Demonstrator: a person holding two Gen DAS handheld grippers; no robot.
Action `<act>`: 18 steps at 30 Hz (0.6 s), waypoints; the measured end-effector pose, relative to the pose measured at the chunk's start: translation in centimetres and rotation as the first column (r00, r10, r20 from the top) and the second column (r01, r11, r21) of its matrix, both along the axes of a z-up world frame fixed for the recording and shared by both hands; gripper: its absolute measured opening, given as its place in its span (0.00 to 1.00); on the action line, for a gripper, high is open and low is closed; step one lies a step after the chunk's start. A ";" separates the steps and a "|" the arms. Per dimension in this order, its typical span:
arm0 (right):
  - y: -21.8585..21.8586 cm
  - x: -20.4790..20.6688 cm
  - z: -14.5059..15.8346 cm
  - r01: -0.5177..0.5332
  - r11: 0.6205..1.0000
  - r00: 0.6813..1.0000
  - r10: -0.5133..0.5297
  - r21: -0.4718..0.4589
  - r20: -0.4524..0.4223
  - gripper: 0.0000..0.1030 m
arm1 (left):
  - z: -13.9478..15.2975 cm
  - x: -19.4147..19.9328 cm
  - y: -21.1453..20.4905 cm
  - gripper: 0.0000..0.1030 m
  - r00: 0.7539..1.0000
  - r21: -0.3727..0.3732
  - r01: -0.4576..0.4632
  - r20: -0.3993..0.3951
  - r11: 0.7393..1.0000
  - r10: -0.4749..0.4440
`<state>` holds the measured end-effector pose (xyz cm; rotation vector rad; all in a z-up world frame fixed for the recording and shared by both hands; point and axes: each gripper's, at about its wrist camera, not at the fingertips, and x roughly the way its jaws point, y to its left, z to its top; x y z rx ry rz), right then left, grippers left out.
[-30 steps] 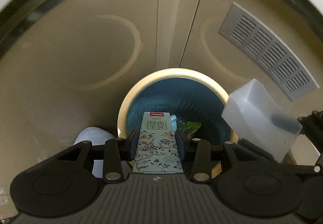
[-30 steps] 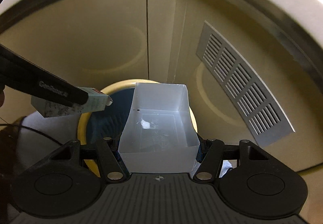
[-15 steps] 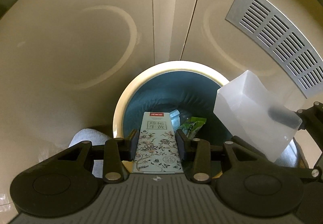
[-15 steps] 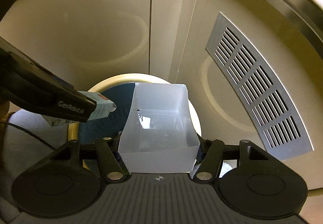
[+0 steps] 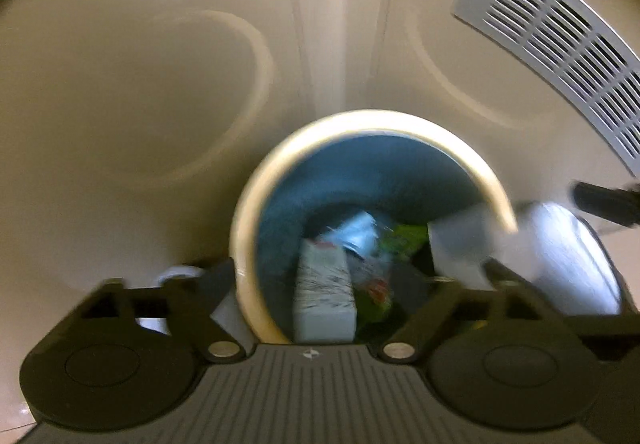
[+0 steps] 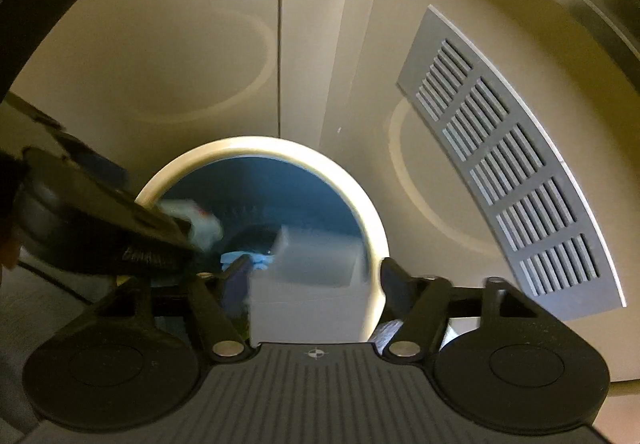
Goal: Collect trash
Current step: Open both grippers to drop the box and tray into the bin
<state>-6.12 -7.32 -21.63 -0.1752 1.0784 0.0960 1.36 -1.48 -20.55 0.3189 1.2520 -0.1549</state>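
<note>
Our left claw (image 5: 320, 284) has just let go: a moment ago it pinched the patterned carton (image 5: 324, 296), and now its jaws are opening wide, the pads clear of the carton on both sides. The carton, blurred, sits straight ahead of this claw between the spread fingers, inside the rim of the bin (image 5: 256, 212), apparently dropping onto the blue and green wrappers (image 5: 384, 244) further in. We judge that piece as good as collected.

Our right claw (image 6: 312, 284) was gripping the clear plastic tub (image 6: 308, 276) half a second ago; now its jaws are opening too, and the right pad stands visibly off the tub's wall. The tub lies just ahead of the claw, between the fingers, tilting into the bin's mouth, smeared by motion. From the left view it shows at the bin's right edge, half over the rim. We think it may catch on that rim, so we should watch that it falls in fully.
</note>
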 end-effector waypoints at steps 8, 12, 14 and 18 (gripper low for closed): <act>-0.4 -2.2 3.6 0.002 1.000 0.998 -0.003 0.017 0.070 0.82 | 2.8 -1.7 1.6 1.00 0.999 -0.013 0.005 0.036 1.000 -0.005; -0.1 -5.0 6.2 -0.031 0.999 0.989 0.027 0.027 0.148 0.86 | 4.8 -4.4 2.4 1.00 0.997 -0.014 0.005 0.082 1.000 -0.004; 0.5 -6.6 7.0 -0.063 0.998 0.981 0.059 0.012 0.186 0.88 | 5.8 -5.8 2.4 1.00 0.993 -0.001 0.008 0.120 1.000 -0.008; 1.4 -8.8 8.1 -0.107 0.993 0.963 0.116 -0.049 0.243 0.88 | 7.5 -8.3 2.4 1.00 0.980 0.017 0.006 0.198 1.000 -0.009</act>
